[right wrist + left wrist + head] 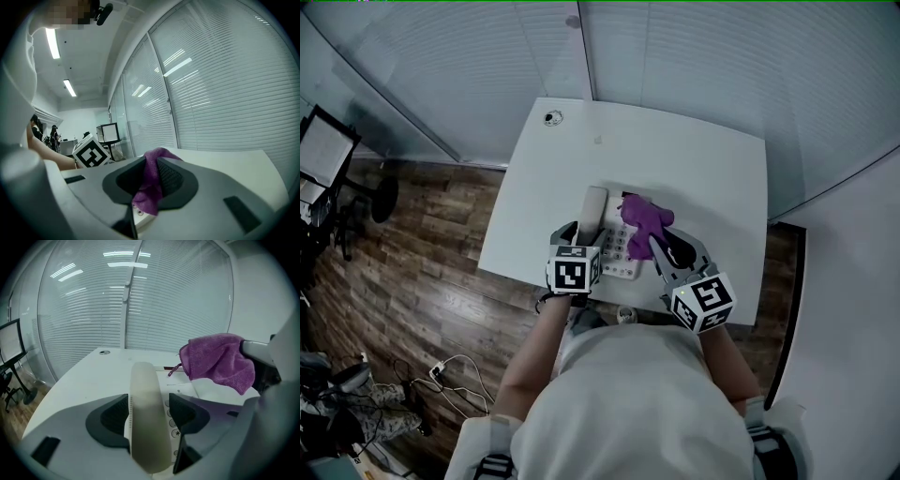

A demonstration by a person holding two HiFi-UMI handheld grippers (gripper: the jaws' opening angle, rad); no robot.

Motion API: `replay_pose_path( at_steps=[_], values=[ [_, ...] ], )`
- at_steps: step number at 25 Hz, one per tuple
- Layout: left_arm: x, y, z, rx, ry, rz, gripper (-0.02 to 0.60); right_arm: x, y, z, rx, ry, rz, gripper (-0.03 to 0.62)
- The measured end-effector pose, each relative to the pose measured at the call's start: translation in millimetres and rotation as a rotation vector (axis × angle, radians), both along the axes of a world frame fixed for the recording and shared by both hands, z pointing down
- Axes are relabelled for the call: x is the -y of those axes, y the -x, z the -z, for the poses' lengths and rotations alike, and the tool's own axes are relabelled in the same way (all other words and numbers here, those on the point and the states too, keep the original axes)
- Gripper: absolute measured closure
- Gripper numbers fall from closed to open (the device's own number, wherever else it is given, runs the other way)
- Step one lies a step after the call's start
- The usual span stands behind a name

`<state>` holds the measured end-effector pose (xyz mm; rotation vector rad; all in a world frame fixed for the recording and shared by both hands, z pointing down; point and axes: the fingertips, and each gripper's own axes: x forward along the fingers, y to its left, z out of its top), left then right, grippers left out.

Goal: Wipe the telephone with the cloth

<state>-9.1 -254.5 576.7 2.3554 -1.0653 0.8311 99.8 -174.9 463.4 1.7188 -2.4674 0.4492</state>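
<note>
A white telephone (622, 255) sits near the front edge of a white table (694, 159), with its handset (594, 214) lying in the cradle on its left side. My left gripper (580, 232) straddles the near end of the handset (147, 423); its jaws stand wide, one pad on each side with a thin gap. My right gripper (654, 246) is shut on a purple cloth (643, 217), which hangs bunched over the right part of the phone. In the right gripper view the cloth (151, 187) is pinched between the pads.
A small round fitting (551, 118) sits in the table's far left corner. Glass walls with blinds (722, 56) run behind the table. Wood floor with cables (455, 370) lies to the left, and a monitor (323, 150) stands at the far left.
</note>
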Motion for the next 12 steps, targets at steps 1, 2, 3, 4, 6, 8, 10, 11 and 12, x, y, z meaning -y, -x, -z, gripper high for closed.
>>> replay_pose_path(
  at_steps=[1, 2, 3, 4, 6, 8, 10, 11, 12],
  values=[
    [1.3, -0.9, -1.6, 0.012, -0.004, 0.003, 0.316, 0.0, -0.6, -0.6, 0.000, 0.001, -0.001, 0.513],
    [2.6, -1.2, -3.1, 0.024, -0.007, 0.007, 0.316, 0.0, -1.0, -1.3, 0.000, 0.003, -0.002, 0.513],
    [3.8, -1.2, -4.1, 0.036, -0.011, 0.011, 0.316, -0.1, -1.2, -1.8, 0.000, 0.005, -0.002, 0.513],
    [4.7, -1.2, -4.4, 0.046, -0.016, 0.015, 0.329, -0.4, -1.3, -2.3, 0.000, 0.007, -0.002, 0.513],
    [5.1, -2.2, -3.7, 0.056, -0.021, 0.017, 0.348, -1.2, -1.8, -2.8, 0.000, 0.010, -0.002, 0.513],
    [5.1, -1.9, -4.8, 0.062, -0.023, 0.027, 0.353, -1.8, -2.6, -3.1, 0.000, 0.010, -0.003, 0.513],
    [4.8, -0.5, -7.2, 0.062, -0.022, 0.044, 0.356, -2.2, -3.4, -2.9, 0.000, 0.009, -0.005, 0.513],
    [4.4, 0.2, -7.9, 0.060, -0.022, 0.051, 0.356, -2.5, -3.4, -2.8, 0.000, 0.007, -0.005, 0.513],
    [4.2, 0.9, -8.1, 0.058, -0.025, 0.057, 0.357, -2.9, -3.1, -2.8, 0.000, 0.006, -0.005, 0.513]
  ],
)
